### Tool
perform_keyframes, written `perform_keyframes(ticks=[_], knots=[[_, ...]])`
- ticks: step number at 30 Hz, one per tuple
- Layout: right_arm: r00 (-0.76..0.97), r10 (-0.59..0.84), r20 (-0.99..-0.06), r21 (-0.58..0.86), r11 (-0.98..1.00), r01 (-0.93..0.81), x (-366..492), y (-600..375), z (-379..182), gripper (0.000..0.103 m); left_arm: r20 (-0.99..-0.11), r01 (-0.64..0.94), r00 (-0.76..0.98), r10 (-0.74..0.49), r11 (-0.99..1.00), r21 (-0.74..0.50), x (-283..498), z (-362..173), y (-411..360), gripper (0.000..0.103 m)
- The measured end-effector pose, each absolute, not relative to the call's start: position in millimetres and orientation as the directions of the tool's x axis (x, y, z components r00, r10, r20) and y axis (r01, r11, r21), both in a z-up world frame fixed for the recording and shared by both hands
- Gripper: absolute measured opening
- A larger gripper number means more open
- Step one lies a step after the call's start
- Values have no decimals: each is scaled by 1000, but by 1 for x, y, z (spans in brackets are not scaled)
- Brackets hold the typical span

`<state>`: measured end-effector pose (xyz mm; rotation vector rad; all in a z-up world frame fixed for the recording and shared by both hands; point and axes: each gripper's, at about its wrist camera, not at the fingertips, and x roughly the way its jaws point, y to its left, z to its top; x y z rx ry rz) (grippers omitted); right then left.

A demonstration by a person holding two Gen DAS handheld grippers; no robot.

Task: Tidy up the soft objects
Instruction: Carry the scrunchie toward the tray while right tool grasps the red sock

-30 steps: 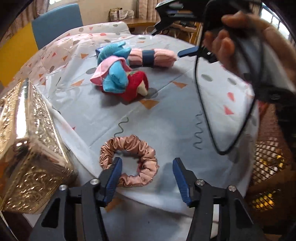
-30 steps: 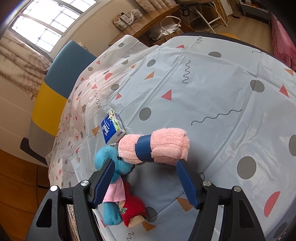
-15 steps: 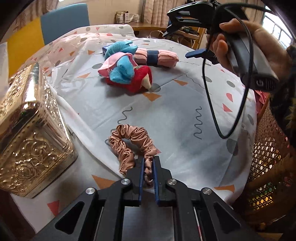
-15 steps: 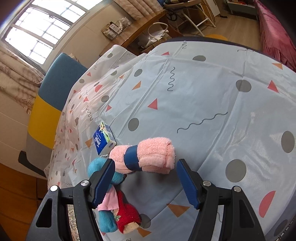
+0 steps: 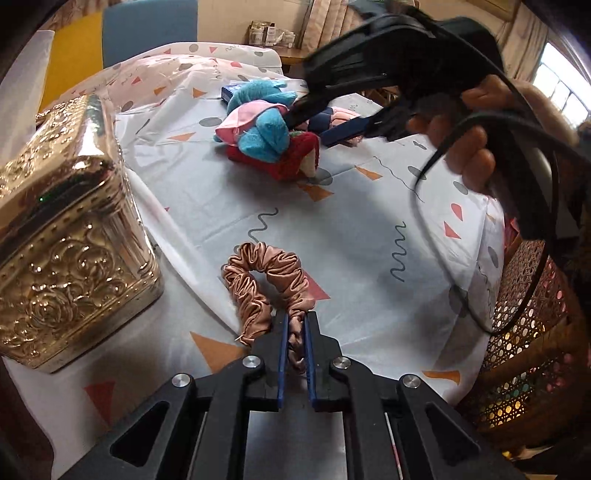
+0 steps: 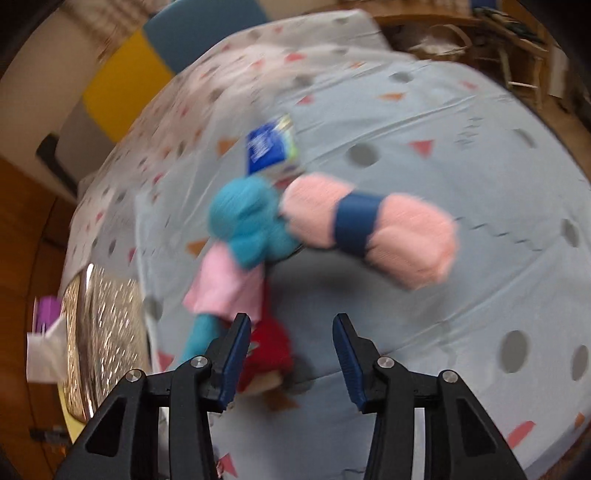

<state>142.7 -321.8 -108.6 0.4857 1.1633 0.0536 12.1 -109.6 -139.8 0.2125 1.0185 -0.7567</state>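
Observation:
My left gripper (image 5: 294,325) is shut on the near edge of a rose satin scrunchie (image 5: 266,273) that lies on the patterned tablecloth. My right gripper (image 6: 291,332) is open and empty, hovering above a blue plush toy (image 6: 243,225) in pink and red clothes and a rolled pink towel (image 6: 373,229) with a navy band. The right wrist view is blurred by motion. In the left wrist view the right gripper (image 5: 351,122) hangs over the plush toy (image 5: 266,136) and hides most of the towel.
An embossed gold metal box (image 5: 59,229) stands at the left, also in the right wrist view (image 6: 99,343). A blue tissue pack (image 6: 271,147) lies behind the toy. A wicker chair (image 5: 524,354) is beyond the table's right edge. A blue and yellow chair (image 5: 147,29) is at the back.
My left gripper closed on the scrunchie and drew it slightly nearer. My right gripper swung down and left toward the plush toy, staying open.

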Motion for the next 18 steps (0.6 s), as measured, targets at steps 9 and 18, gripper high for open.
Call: perform_keyframes(ticks=[9,18], knots=[[335,174,-926,209,975,71,155,-274,-125,23,-822,649,295,-487,734,-202,7,-133,-100,8],[271,203,-941,203,979,-28,139,-270,-129,26,-722,681,325,-611,681,-269,-15,-80,-73,8]])
